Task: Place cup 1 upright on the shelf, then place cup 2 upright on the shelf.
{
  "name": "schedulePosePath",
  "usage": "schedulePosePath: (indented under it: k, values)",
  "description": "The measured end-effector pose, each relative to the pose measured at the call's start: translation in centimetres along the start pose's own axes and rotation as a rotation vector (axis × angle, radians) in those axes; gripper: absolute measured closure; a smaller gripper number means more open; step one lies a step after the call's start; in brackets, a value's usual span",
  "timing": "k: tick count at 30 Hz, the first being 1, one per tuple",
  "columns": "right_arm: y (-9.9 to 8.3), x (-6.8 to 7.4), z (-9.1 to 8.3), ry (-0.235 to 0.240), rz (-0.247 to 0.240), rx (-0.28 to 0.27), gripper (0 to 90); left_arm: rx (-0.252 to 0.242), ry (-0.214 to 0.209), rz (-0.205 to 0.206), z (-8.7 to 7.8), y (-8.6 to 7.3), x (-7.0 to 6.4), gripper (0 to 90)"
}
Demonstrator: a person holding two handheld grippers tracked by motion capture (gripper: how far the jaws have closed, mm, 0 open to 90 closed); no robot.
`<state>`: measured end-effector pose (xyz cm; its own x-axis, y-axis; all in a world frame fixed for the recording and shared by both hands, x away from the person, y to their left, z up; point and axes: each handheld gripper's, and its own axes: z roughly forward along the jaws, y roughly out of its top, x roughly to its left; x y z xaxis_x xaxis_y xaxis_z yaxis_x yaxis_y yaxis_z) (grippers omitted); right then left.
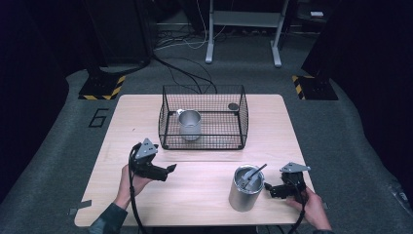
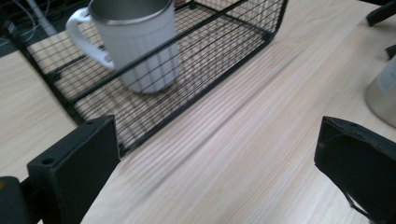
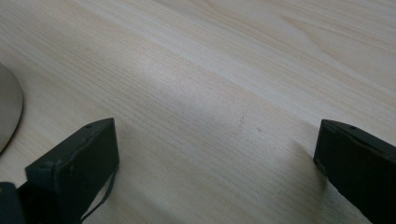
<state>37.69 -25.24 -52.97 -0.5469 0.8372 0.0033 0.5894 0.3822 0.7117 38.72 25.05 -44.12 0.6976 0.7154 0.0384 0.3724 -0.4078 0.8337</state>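
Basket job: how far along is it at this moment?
Done, it seems: one mug stands upright inside the wire basket. In hand: nothing; the left gripper and right gripper are both open over the table. Left, probably: the steel canister with a utensil in it stands outside the basket, beside the right gripper, ungrasped.

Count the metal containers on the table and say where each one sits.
2: a mug stands inside the wire basket; a steel canister holding a utensil stands on the table near the right tool.
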Motion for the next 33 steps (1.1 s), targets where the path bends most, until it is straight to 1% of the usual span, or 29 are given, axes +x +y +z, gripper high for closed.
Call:
schedulePosePath:
  k: [1, 2, 4, 5, 6, 7, 8, 9, 10, 11, 12, 13, 14, 16, 18, 19, 21, 22, 23, 24, 25, 26, 27, 28, 29, 30, 31, 32, 33]
  values:
    - [0.0, 0.0, 0.0, 0.0, 0.0, 0.0, 0.0, -0.003, -0.001, -0.011, 0.0, -0.5, 0.2, 0.1]
    - [0.0, 0.0, 0.0, 0.0, 0.0, 0.0, 0.0, -0.004, 0.009, -0.021, 0.0, -0.9, 0.4, 0.1]
    - [0.0, 0.0, 0.0, -0.002, 0.002, -0.001, 0.0, 0.009, 0.02, -0.039, -0.1, -1.9, 0.6, 0.1]
    - [-0.1, 0.1, 0.0, -0.017, 0.011, -0.009, 0.0, 0.006, 0.021, -0.057, -0.1, -2.4, 0.7, 0.1]
    - [-0.1, 0.4, -0.1, -0.031, 0.036, -0.006, 0.0, 0.014, 0.026, -0.062, -0.2, -2.9, 0.8, 0.1]
    - [-0.1, 0.3, -0.2, -0.03, 0.033, -0.006, 0.0, 0.021, 0.042, -0.062, -0.3, -3.4, 1.0, 0.1]
    - [-0.2, 0.4, -0.1, -0.043, 0.028, -0.01, 0.0, 0.029, 0.055, -0.068, -0.3, -3.9, 1.1, 0.0]
    - [-0.2, 0.4, -0.1, -0.039, 0.039, -0.013, 0.0, 0.033, 0.06, -0.079, -0.3, -4.4, 1.3, 0.1]
    - [-0.1, 0.5, -0.1, -0.035, 0.043, -0.014, 0.0, 0.034, 0.067, -0.091, -0.3, -4.9, 1.5, 0.1]
    - [-0.1, 0.4, -0.1, -0.042, 0.033, -0.009, 0.0, 0.037, 0.077, -0.107, -0.2, -5.5, 1.7, 0.0]
    - [-0.1, 0.5, 0.0, -0.045, 0.043, -0.009, 0.0, 0.045, 0.071, -0.129, -0.2, -6.0, 2.0, 0.1]
    - [-0.1, 0.5, 0.0, -0.047, 0.042, -0.009, 0.0, 0.05, 0.075, -0.143, 0.0, -6.5, 2.1, 0.1]
    - [-0.1, 0.6, -0.1, -0.056, 0.049, -0.006, 0.0, 0.057, 0.089, -0.148, 0.1, -7.0, 2.1, 0.1]
    - [-0.3, 0.7, -0.2, -0.064, 0.053, -0.006, 0.0, 0.081, 0.093, -0.156, 0.4, -7.8, 2.2, 0.0]
    - [-0.4, 0.7, -0.4, -0.071, 0.062, -0.01, 0.0, 0.106, 0.112, -0.148, 0.6, -8.3, 2.2, 0.0]
    - [-0.4, 0.7, -0.4, -0.072, 0.065, -0.006, 0.0, 0.105, 0.119, -0.152, 0.8, -8.6, 2.2, 0.0]
    - [-0.5, 0.7, -0.6, -0.076, 0.052, 0.003, 0.1, 0.126, 0.128, -0.138, 0.9, -8.8, 2.3, 0.0]
    - [-0.4, 0.9, -0.7, -0.083, 0.066, 0.012, 0.8, 0.129, 0.127, -0.149, 0.9, -8.8, 2.3, 0.0]
    - [-0.5, 0.9, -0.9, -0.085, 0.06, 0.013, 2.1, 0.122, 0.128, -0.159, 1.0, -9.0, 2.3, 0.0]
    - [-0.6, 0.9, -1.1, -0.084, 0.065, 0.008, 2.3, 0.128, 0.125, -0.163, 1.1, -9.0, 2.4, 0.0]
    - [-0.7, 1.0, -1.4, -0.07, 0.076, 0.003, 2.7, 0.132, 0.129, -0.168, 1.2, -9.1, 2.4, 0.0]
    - [-0.9, 1.0, -1.7, -0.059, 0.076, -0.013, 2.3, 0.146, 0.124, -0.165, 1.4, -9.2, 2.3, 0.0]
    - [-1.0, 1.1, -2.1, -0.041, 0.096, -0.019, 2.0, 0.149, 0.123, -0.162, 1.6, -9.3, 2.3, 0.0]
    - [-1.0, 1.1, -2.6, -0.024, 0.094, -0.033, 1.5, 0.166, 0.118, -0.154, 1.8, -9.3, 2.2, 0.0]
    - [-1.1, 1.4, -3.1, -0.017, 0.105, -0.046, 1.4, 0.176, 0.116, -0.147, 1.9, -9.4, 2.1, 0.0]
    - [-1.1, 1.6, -3.7, -0.005, 0.1, -0.059, 1.2, 0.178, 0.116, -0.144, 2.1, -9.4, 2.0, 0.0]
    - [-1.1, 1.8, -4.2, 0.017, 0.1, -0.066, 0.8, 0.193, 0.117, -0.134, 2.2, -9.4, 1.9, 0.0]
    - [-1.0, 2.1, -4.6, 0.027, 0.099, -0.075, 0.4, 0.189, 0.129, -0.123, 2.2, -9.4, 1.8, 0.0]
    - [-1.0, 2.3, -5.0, 0.04, 0.094, -0.079, 0.2, 0.191, 0.128, -0.125, 2.2, -9.4, 1.8, 0.0]
